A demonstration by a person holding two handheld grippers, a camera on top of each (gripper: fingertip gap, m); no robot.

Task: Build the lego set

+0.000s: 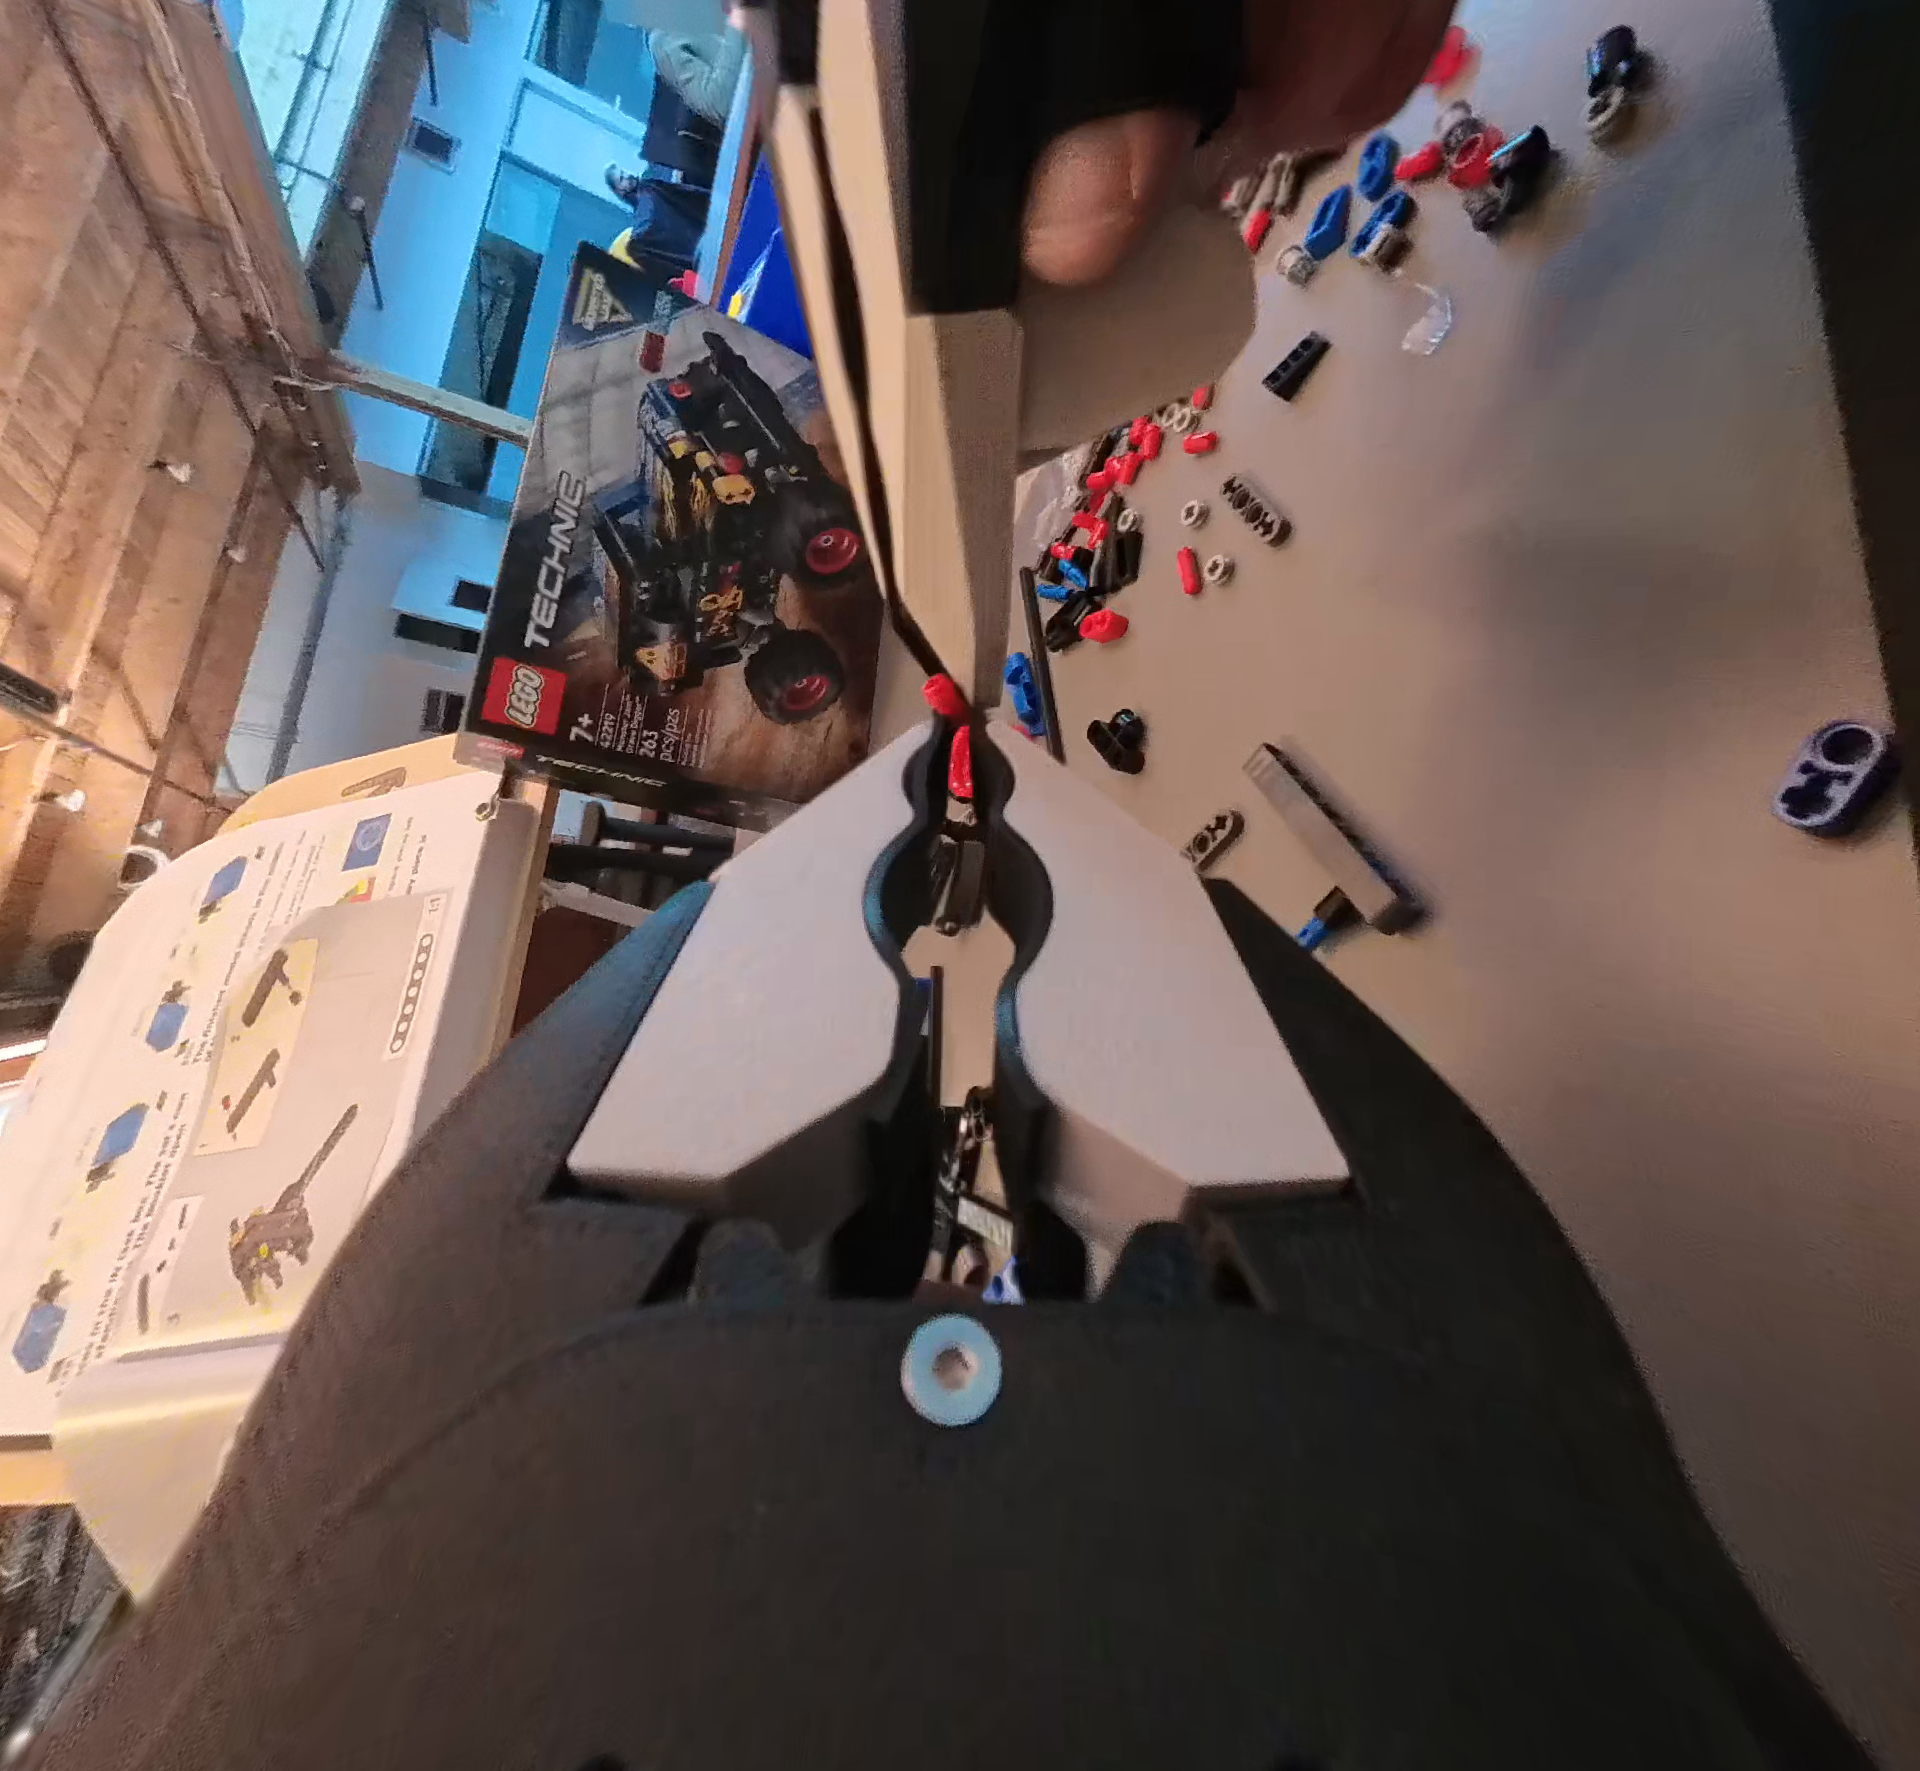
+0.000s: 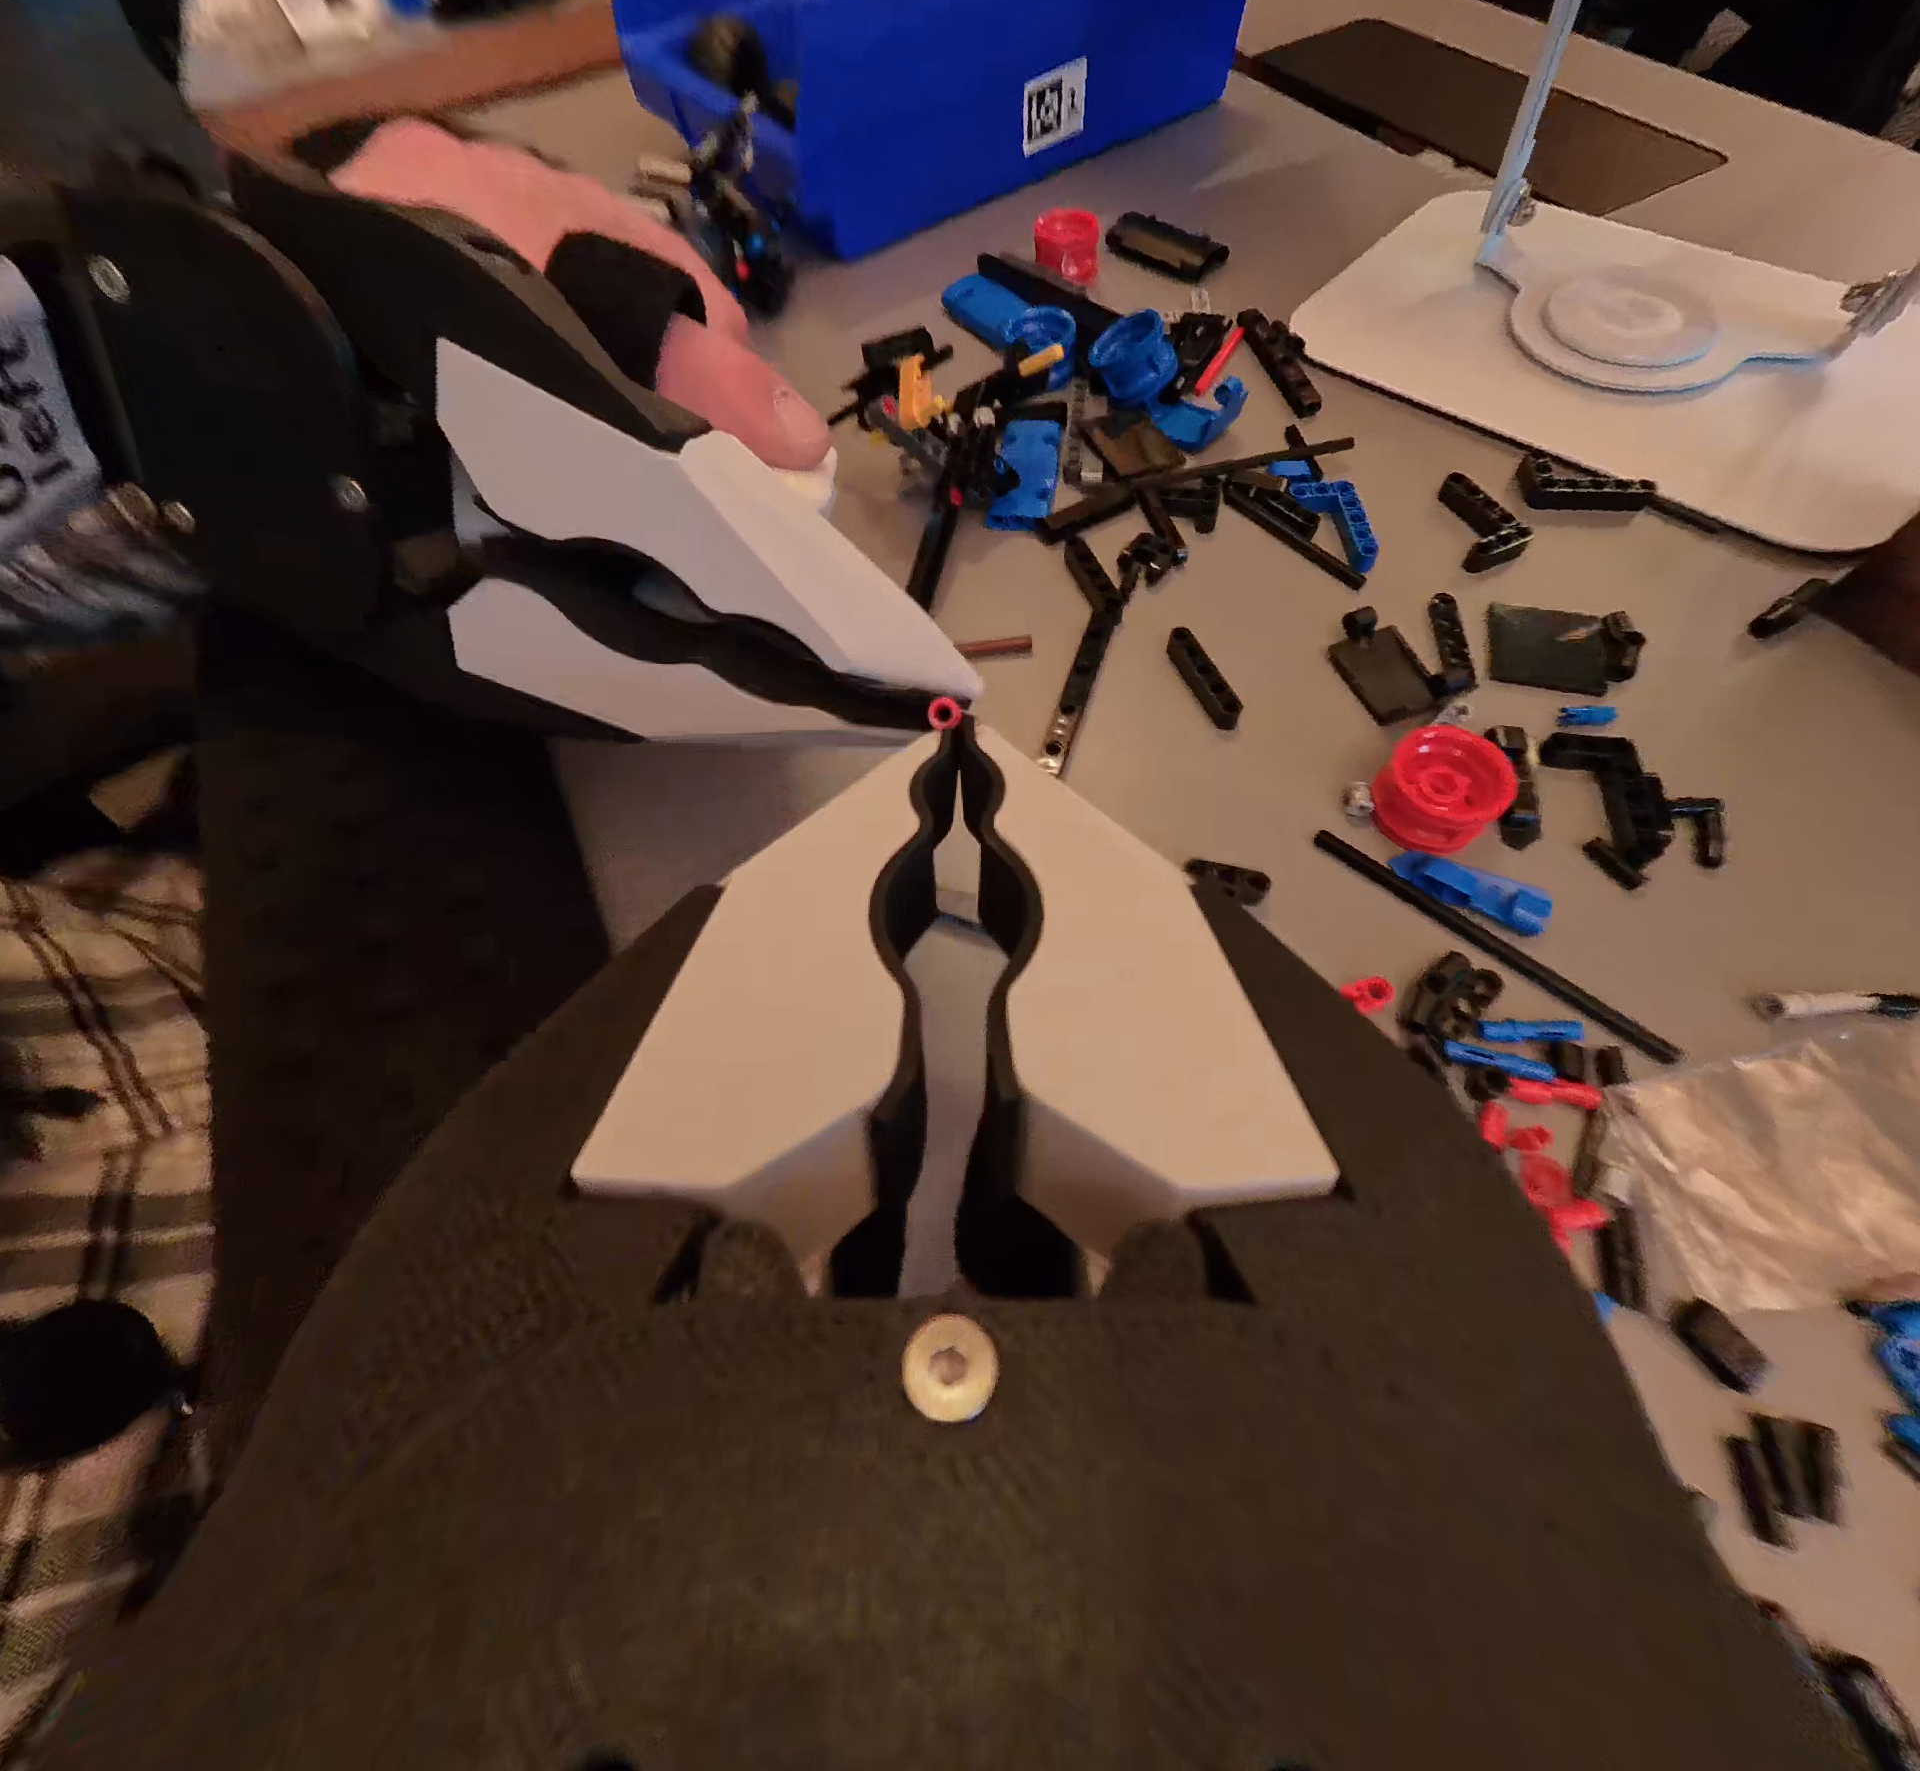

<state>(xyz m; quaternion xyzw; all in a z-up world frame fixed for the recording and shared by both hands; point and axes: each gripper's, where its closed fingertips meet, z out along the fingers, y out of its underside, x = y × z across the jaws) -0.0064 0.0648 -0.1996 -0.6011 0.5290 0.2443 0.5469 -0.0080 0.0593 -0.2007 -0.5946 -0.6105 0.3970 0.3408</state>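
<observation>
My left gripper (image 1: 961, 747) is shut on a small dark piece (image 1: 961, 874) that sits deep between its pads, with a red pin (image 1: 961, 765) at its tips. My right gripper (image 2: 952, 732) is shut, and its tips pinch the end of the red pin (image 2: 942, 711). The two grippers meet tip to tip above the grey table (image 2: 1247, 786). In the left wrist view the right gripper (image 1: 961, 698) comes in from the top. In the right wrist view the left gripper (image 2: 961, 695) comes in from the left. How the pin joins the dark piece is hidden.
Loose black, blue and red pieces (image 2: 1143, 433) lie spread over the table, with a red wheel hub (image 2: 1444, 786) and a plastic bag (image 2: 1766, 1171). A blue bin (image 2: 935, 7) and a white stand base (image 2: 1610, 350) stand behind. The set's box (image 1: 675, 558) and instruction booklet (image 1: 260, 1046) are at the left. Only a small space, under 4 cm, lies between the two pairs of fingers. From either gripper's tips it is about 15 centimeters to the red wheel hub (image 2: 1444, 786).
</observation>
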